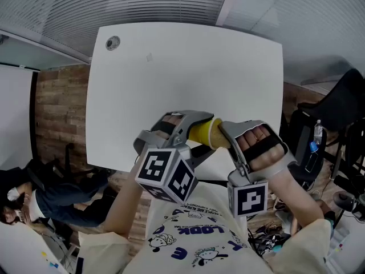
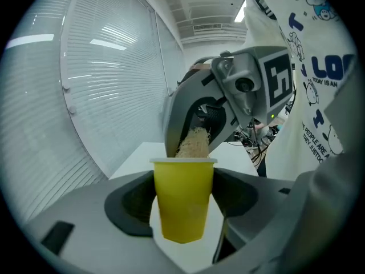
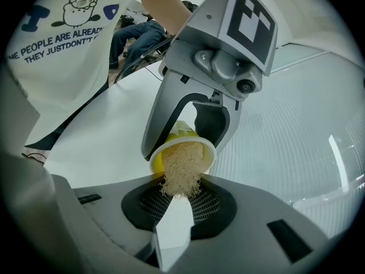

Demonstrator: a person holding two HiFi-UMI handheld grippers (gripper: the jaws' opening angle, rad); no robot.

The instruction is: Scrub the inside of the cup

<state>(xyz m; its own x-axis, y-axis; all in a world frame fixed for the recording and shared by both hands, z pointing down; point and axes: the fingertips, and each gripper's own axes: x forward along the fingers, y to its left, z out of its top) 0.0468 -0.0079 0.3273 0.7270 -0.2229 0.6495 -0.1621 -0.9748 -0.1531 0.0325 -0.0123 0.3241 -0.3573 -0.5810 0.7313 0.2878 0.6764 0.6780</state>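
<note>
A yellow plastic cup (image 1: pixel 203 132) is held sideways in the air above the white table (image 1: pixel 171 73), my left gripper (image 2: pixel 183 196) shut on its body (image 2: pixel 182 198). My right gripper (image 3: pixel 178 201) is shut on a beige fibrous scrubber (image 3: pixel 181 173), whose far end sits inside the cup's mouth (image 3: pixel 183 153). In the left gripper view the scrubber (image 2: pixel 193 144) sticks out above the cup's rim, with the right gripper's jaws behind it. In the head view the two grippers meet at the cup; the right gripper (image 1: pixel 223 137) closes in from the right.
The table's near edge (image 1: pixel 114 167) lies just under the grippers. A round grommet (image 1: pixel 112 43) is set in its far left corner. A black chair with bottles (image 1: pixel 317 136) stands at the right. A seated person (image 1: pixel 34 201) is at the lower left.
</note>
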